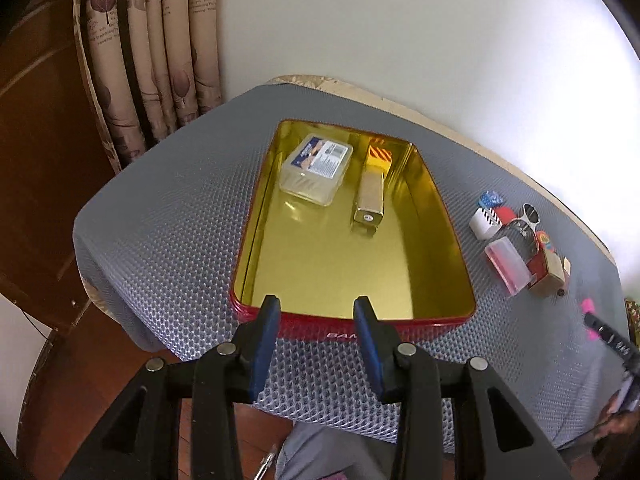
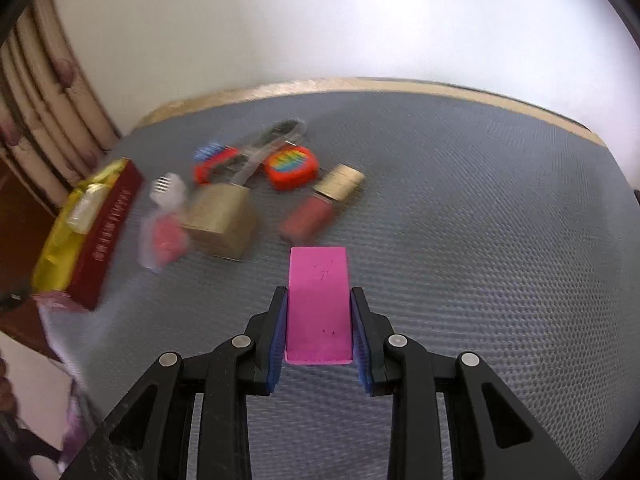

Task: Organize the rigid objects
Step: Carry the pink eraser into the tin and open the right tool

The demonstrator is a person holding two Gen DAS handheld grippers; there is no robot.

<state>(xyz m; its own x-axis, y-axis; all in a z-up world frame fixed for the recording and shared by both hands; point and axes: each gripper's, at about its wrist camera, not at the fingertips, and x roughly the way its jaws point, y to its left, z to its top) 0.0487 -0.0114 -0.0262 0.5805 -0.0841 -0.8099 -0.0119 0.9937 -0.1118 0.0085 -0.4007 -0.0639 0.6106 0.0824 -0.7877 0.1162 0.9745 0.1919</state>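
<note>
Right tool (image 2: 319, 322) clamps the pink block (image 2: 319, 304) between its blue pads – low centre of the right wrist frame, above the grey dimpled surface (image 2: 480, 240). It's a flat, matte rectangle, lightly scuffed. Beyond it, upper left – a brass padlock (image 2: 224, 220). Left tool (image 1: 316, 320) stands narrowly parted, holding nothing, at the near rim of the red tin (image 1: 400, 326), glossy gold inside.
</note>
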